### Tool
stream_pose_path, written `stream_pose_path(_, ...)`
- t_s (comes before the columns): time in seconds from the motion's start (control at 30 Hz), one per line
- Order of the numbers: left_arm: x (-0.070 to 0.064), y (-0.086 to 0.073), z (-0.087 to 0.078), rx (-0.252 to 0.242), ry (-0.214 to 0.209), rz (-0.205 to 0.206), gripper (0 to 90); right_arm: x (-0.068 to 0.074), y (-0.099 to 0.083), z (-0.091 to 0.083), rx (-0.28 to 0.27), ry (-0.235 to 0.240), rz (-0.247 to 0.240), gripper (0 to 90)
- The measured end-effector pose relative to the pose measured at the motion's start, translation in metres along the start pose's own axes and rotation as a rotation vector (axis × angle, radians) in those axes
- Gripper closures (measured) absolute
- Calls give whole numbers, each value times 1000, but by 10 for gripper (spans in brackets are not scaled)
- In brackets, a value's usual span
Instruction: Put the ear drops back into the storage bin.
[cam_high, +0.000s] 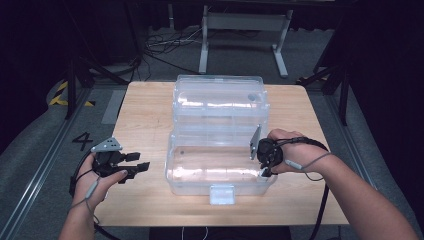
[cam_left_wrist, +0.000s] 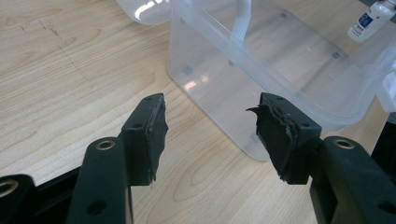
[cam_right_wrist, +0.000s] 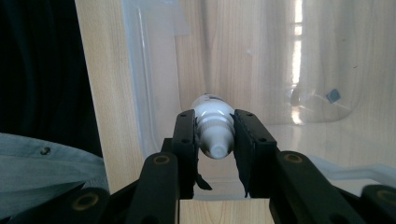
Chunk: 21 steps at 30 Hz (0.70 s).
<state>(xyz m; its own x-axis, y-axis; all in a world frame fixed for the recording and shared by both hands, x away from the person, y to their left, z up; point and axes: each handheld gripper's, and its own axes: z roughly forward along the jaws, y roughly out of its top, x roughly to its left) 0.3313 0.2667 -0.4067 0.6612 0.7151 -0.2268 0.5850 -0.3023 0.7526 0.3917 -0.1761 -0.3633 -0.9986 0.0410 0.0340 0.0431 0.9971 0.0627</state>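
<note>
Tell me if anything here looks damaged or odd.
The black rubber pads of the left gripper look torn and ragged, peeling at the edges. Otherwise nothing stands out: the right gripper holds the small white plastic bottle over the open clear plastic box.

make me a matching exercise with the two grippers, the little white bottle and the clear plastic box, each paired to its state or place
Column one:
1. left gripper
2. right gripper
3. small white plastic bottle
4. clear plastic storage box

Column two:
A. lid swung open, on the wooden table
B. clamped between two black jaws
C. open, holding nothing, beside the box
D. shut, over the box's inside

Pairs: 1-C, 2-D, 3-B, 4-A
</note>
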Motion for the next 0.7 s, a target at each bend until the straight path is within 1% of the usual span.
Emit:
stream_pose_path(0.03, 0, 0, 0, 1, -1, -1, 431, 0, 0, 0, 0, 0, 0, 710)
stream_pose_path(0.1, 0, 0, 0, 0, -2, 0, 430, -1, 0, 5, 3, 4, 0, 710)
stream_pose_path(0.13, 0, 0, 0, -1, -2, -1, 431, -1, 0, 7, 13, 6, -3, 710)
stream_pose_path(0.27, 0, 0, 0, 0, -2, -1, 430, -2, 0, 12, 8, 10, 3, 710)
stream_pose_path(0.37, 0, 0, 1, 1, -4, 0, 430, -4, 1, 18, 15, 15, 3, 710)
stream_pose_path(0.43, 0, 0, 0, 1, -3, 0, 430, -4, 1, 21, 7, 22, 3, 710)
stream_pose_path(0.53, 0, 0, 0, 1, -2, -2, 430, -4, 1, 24, 18, 23, -4, 710)
stream_pose_path(0.57, 0, 0, 1, 2, -3, 1, 430, -4, 1, 26, 12, 26, -1, 710)
stream_pose_path(0.7, 0, 0, 1, 4, -3, -2, 430, -4, 2, 28, 20, 26, -5, 710)
